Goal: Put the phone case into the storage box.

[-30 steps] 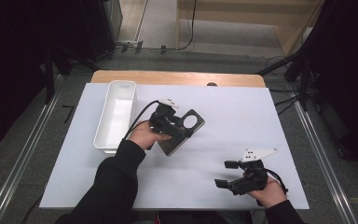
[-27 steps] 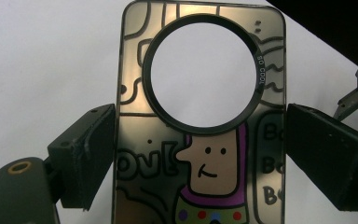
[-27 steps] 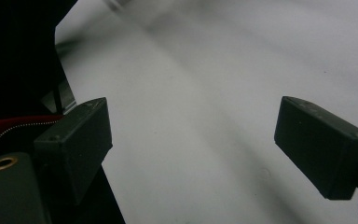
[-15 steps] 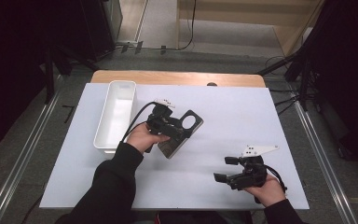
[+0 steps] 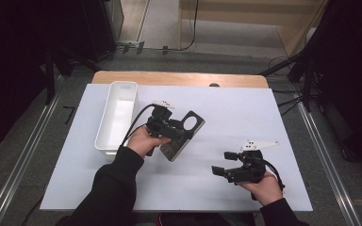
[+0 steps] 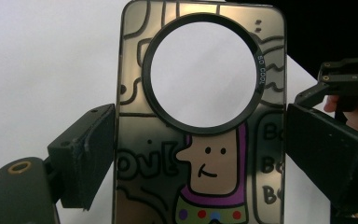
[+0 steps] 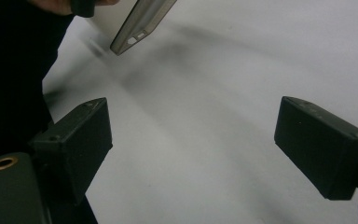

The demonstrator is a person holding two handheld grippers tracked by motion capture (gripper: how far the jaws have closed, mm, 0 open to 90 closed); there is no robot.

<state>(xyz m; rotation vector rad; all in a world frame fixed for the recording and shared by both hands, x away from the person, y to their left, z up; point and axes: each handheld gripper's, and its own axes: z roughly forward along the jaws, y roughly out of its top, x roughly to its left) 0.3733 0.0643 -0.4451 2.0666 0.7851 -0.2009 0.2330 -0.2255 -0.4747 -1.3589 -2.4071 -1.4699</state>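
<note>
White surface point(image 5: 245, 117) under dim room light, with a phone case held up in the left tongs and the right tongs waiting apart.

From the high view, the left tongs point(image 5: 181, 133) grip the phone case point(image 5: 184, 136) near the middle of the surface, just beside a white tray point(image 5: 104, 136); the case's long axis runs diagonally, its round camera hole toward the far right, and the right tongs point(image 5: 221, 172) sit well apart at the near right, pointing left toward it. In the left gripper view, both black jaws press the case's point(image 6: 200, 154) long side edges, long axis running away from the camera. In the right gripper view, the right tongs point(image 7: 191, 144) stand wide and empty over bare surface, a corner of the case point(image 7: 140, 23) up and to the left; any handover probably means reaching that way.
</note>
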